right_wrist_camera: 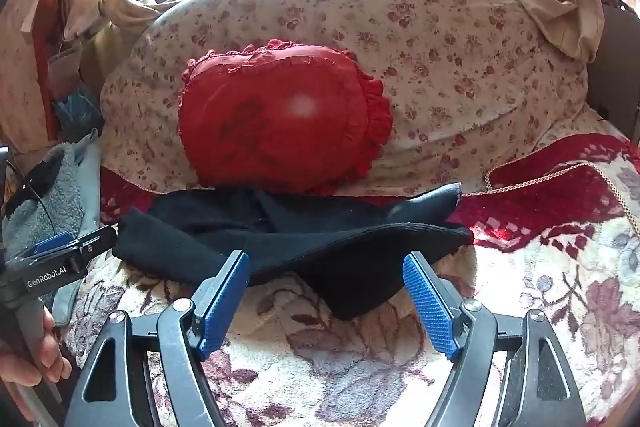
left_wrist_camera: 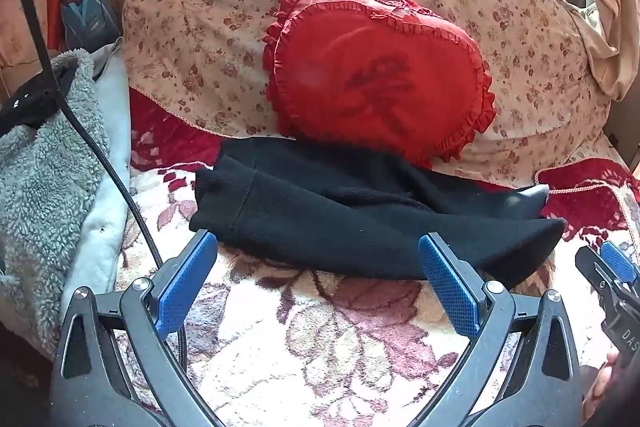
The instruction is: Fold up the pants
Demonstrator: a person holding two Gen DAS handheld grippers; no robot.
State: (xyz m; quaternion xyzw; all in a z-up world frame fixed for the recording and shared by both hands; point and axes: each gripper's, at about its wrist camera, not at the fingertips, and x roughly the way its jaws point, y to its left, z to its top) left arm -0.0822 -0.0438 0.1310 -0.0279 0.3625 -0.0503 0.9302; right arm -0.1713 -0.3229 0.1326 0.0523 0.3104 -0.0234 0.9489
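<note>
Left wrist: pants [left_wrist_camera: 360, 211] lie rumpled.

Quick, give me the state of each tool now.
Left tool: open, holding nothing, just short of the black pants.
Right tool: open, holding nothing.

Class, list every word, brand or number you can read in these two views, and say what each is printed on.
"GenRobot.AI": on the left gripper body, seen in the right wrist view.
"DAS", cut off by the frame edge: on the right gripper body, seen in the left wrist view.
The pants and the red pillow show no readable text.
</note>
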